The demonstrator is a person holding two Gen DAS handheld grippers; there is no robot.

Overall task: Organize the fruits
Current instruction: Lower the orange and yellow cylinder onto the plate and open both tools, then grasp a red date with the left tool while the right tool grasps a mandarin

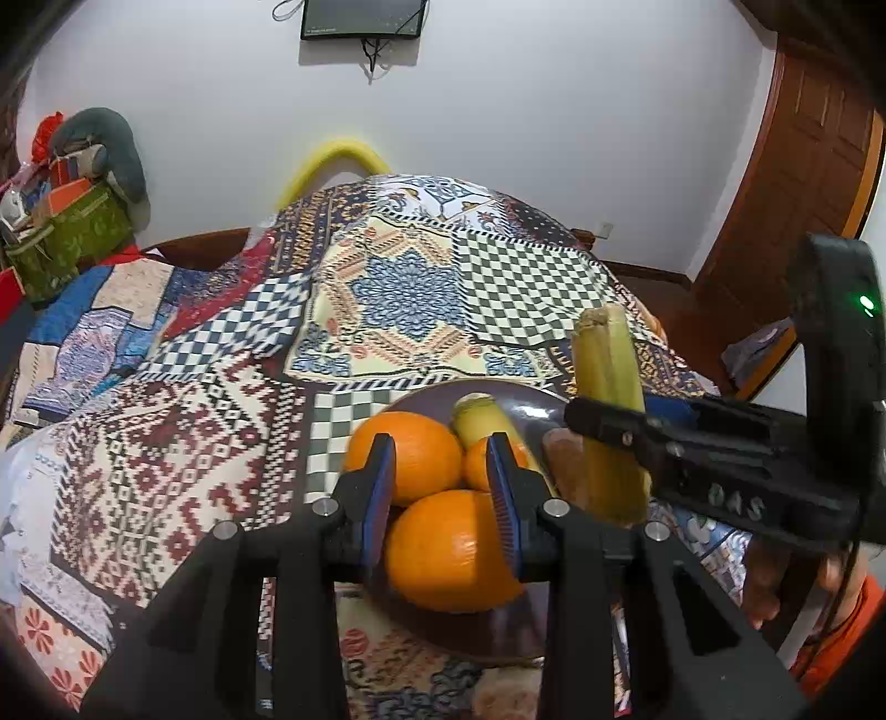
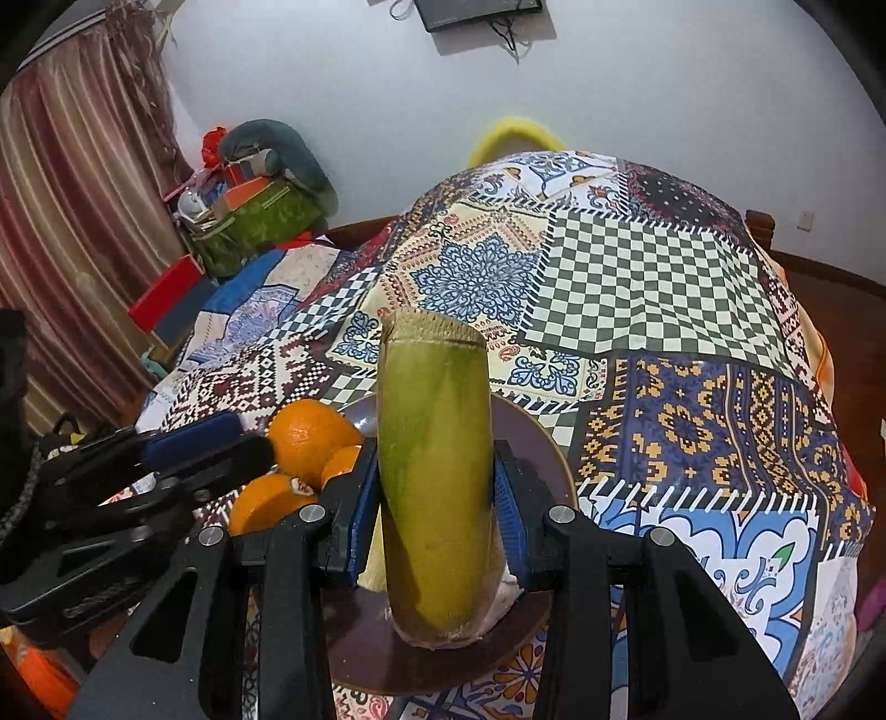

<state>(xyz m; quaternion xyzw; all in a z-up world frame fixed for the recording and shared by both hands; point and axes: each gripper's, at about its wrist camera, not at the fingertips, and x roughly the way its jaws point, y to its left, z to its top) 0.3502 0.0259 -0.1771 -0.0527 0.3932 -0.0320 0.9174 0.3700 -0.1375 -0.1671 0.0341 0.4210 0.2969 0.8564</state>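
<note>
A dark brown plate (image 1: 515, 401) near the table's front holds three oranges (image 1: 407, 451) and a yellow-green sugarcane piece (image 1: 479, 423). My left gripper (image 1: 441, 498) is open, its blue pads (image 1: 504, 498) on either side of the nearest orange (image 1: 451, 554), just above it. My right gripper (image 2: 436, 504) is shut on a second yellow-green sugarcane piece (image 2: 434, 465), held upright over the plate (image 2: 545, 448). In the left wrist view it (image 1: 609, 399) stands at the plate's right side. The oranges (image 2: 307, 437) lie left of it.
The table is covered with a patterned patchwork cloth (image 1: 410, 288). A green basket of clutter (image 1: 66, 232) stands at the far left. A wooden door (image 1: 797, 183) is at the right, a wall screen (image 1: 362, 16) at the back.
</note>
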